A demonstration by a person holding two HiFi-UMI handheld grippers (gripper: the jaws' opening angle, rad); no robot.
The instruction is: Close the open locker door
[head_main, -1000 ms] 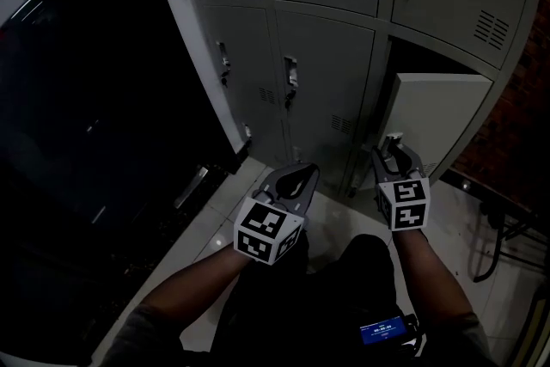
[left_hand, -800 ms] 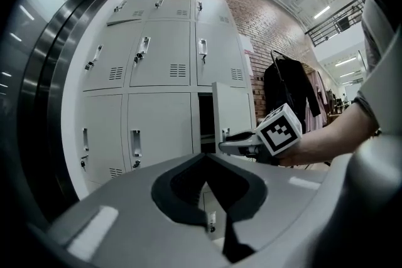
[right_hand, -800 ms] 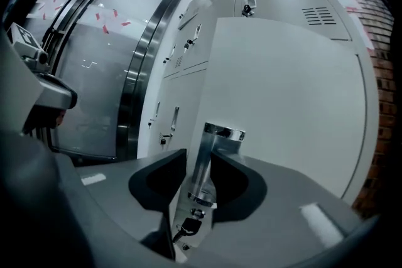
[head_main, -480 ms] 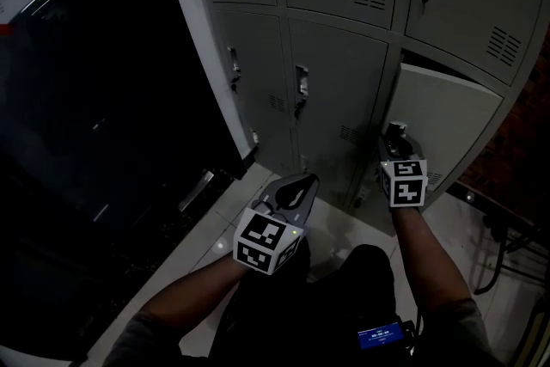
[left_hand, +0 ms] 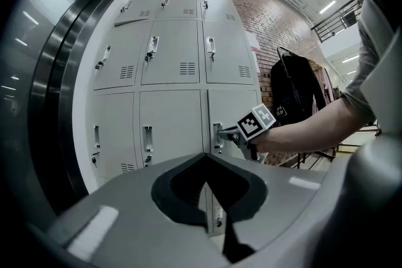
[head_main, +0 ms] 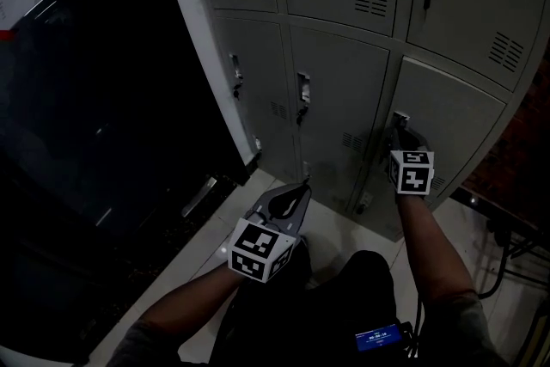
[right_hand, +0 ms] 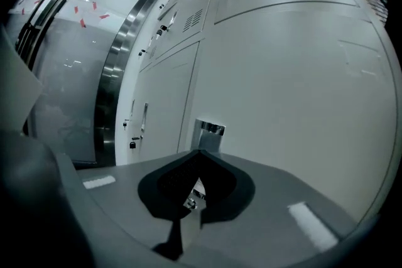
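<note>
The lower right locker door lies flush with the grey doors beside it. My right gripper reaches forward with its tips against the door at the metal handle; its jaws are closing and meet at the tips with nothing between them. In the right gripper view the handle stands just past the tips on the pale door. My left gripper hangs low over the floor, shut and empty, away from the lockers. The left gripper view shows its tips and, beyond them, the right gripper at the handle.
Grey lockers with handles and vents fill the wall ahead. A dark glass panel in a steel frame runs along the left. A brick wall and floor cables are at the right. A dark bag hangs beyond the lockers.
The open door has swung in from ajar to flush. My right gripper moved forward with it and its jaws came together. The left gripper stayed low.
</note>
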